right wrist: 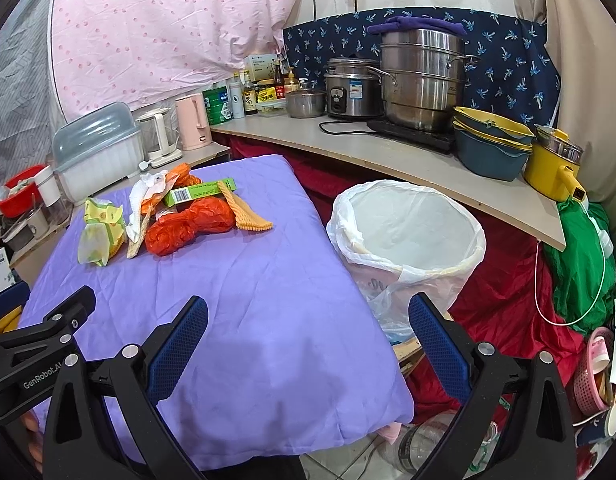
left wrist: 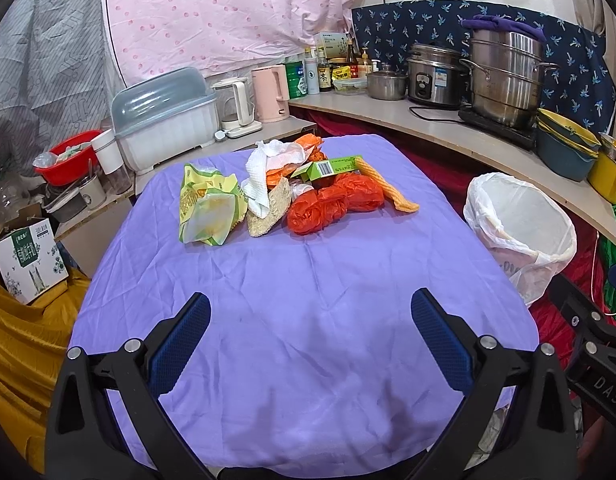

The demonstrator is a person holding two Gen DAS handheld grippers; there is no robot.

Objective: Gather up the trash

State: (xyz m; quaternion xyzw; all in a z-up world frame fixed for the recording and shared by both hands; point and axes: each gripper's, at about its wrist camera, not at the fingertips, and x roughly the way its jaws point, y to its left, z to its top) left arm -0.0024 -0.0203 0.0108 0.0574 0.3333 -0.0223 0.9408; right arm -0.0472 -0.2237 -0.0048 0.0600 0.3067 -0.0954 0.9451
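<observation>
A pile of trash lies at the far end of the purple-covered table (left wrist: 300,288): a yellow-green snack bag (left wrist: 208,208), a white paper towel (left wrist: 264,176), a brown cardboard piece (left wrist: 268,212), an orange plastic bag (left wrist: 332,204), a green box (left wrist: 328,168) and an orange ridged strip (left wrist: 384,188). The pile also shows in the right wrist view, with the orange bag (right wrist: 188,226) and green box (right wrist: 200,192). A bin lined with a white bag (right wrist: 408,236) stands right of the table. My left gripper (left wrist: 310,316) is open and empty over the near table. My right gripper (right wrist: 308,320) is open and empty near the table's right edge.
A counter (right wrist: 388,160) behind the bin holds steel pots (right wrist: 420,76), a rice cooker, bowls and bottles. A dish box (left wrist: 164,116) and kettles stand beyond the table on the left. A red cloth (right wrist: 508,300) and a green bag hang under the counter. A pink basket sits on the floor at right.
</observation>
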